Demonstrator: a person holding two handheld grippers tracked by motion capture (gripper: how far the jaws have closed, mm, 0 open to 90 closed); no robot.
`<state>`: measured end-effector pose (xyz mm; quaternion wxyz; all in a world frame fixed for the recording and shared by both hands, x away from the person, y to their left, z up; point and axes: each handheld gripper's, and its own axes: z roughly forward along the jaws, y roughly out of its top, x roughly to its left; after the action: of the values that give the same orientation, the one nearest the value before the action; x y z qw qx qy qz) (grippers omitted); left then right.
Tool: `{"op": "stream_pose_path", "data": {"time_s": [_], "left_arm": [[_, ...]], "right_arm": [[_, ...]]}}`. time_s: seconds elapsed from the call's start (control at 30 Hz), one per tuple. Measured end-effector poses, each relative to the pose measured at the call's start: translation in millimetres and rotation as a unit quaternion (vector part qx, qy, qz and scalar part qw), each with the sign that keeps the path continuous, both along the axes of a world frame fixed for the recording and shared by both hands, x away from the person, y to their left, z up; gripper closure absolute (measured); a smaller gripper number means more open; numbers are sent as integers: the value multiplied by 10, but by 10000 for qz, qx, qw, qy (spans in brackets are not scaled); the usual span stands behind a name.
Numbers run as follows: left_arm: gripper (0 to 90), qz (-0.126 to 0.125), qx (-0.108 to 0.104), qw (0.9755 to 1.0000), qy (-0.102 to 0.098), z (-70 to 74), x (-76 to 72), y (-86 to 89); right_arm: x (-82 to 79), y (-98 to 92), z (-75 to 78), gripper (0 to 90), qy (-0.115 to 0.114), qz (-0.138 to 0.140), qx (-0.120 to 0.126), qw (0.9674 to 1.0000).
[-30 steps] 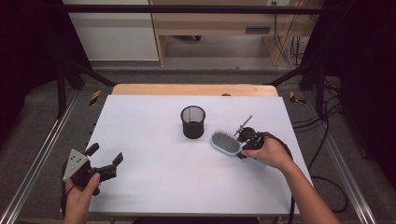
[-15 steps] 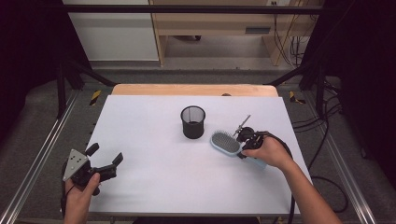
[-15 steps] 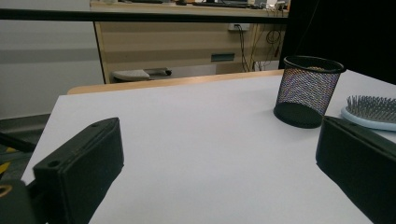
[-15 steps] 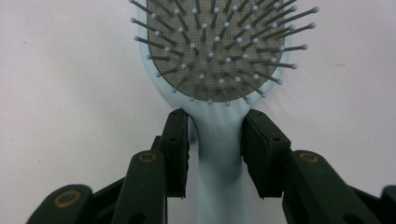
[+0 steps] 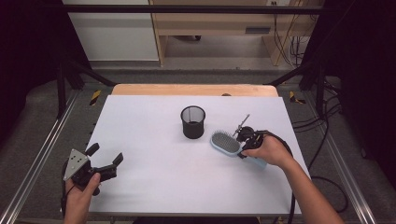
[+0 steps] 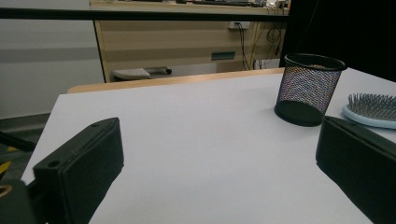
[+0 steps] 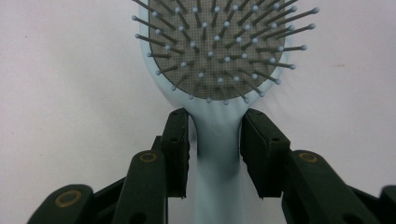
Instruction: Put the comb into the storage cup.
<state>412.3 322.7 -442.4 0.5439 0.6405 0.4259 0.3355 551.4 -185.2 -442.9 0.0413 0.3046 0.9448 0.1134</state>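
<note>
The hairbrush (image 7: 219,70) handle is flanked by the right gripper (image 7: 215,142), its long axis running straight ahead; the jaws are not visibly clamped. The left gripper (image 5: 103,157) is held open, well apart.

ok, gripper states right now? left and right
Left gripper: open, holding nothing.
Right gripper: jaws straddle the hairbrush handle; grip cannot be told.

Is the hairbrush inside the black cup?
No, the hairbrush lies flat on the white table, beside the black cup, bristles up.
</note>
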Motion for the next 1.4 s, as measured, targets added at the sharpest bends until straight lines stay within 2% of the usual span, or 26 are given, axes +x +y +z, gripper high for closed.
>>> {"op": "stream_pose_path", "data": {"time_s": [1.0, 1.4], "left_arm": [[9, -3, 9, 10000, 7, -2, 2, -6], [9, 0, 13, 10000, 14, -2, 1, -4]], "right_arm": [[20, -1, -29, 656, 108, 47, -32, 9999], [19, 13, -30, 667, 54, 172, -121, 9998]]}}
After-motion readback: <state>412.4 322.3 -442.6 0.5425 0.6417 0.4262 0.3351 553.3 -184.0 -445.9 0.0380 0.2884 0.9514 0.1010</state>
